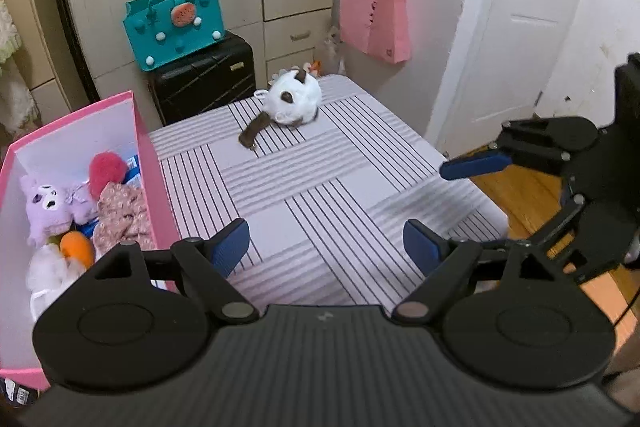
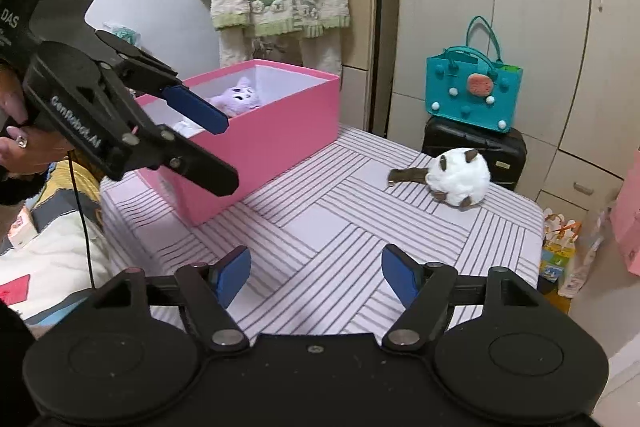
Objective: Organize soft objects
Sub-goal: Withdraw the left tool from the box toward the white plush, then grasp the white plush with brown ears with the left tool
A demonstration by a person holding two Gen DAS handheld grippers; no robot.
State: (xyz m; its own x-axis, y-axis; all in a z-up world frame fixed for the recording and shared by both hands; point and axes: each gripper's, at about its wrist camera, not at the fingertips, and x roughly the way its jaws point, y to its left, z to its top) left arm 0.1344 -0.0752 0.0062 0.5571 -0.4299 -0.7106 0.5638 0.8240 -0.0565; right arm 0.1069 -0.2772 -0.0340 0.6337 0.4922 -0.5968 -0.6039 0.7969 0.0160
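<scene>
"GenRobot.AI" and "DAS" on the left hand-held gripper (image 2: 218,155)

Both empty, spread wide: left claw (image 1: 326,245) and right claw (image 2: 316,277), angled downward, fingers (image 2: 18,143) gripping left handle.

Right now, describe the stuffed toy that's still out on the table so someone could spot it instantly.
Find the striped table with the pink box at one side. Near its far edge, before the black suitcase, lies a round white plush. It is the only toy outside the box, with brown patches and a brown tail.
</scene>
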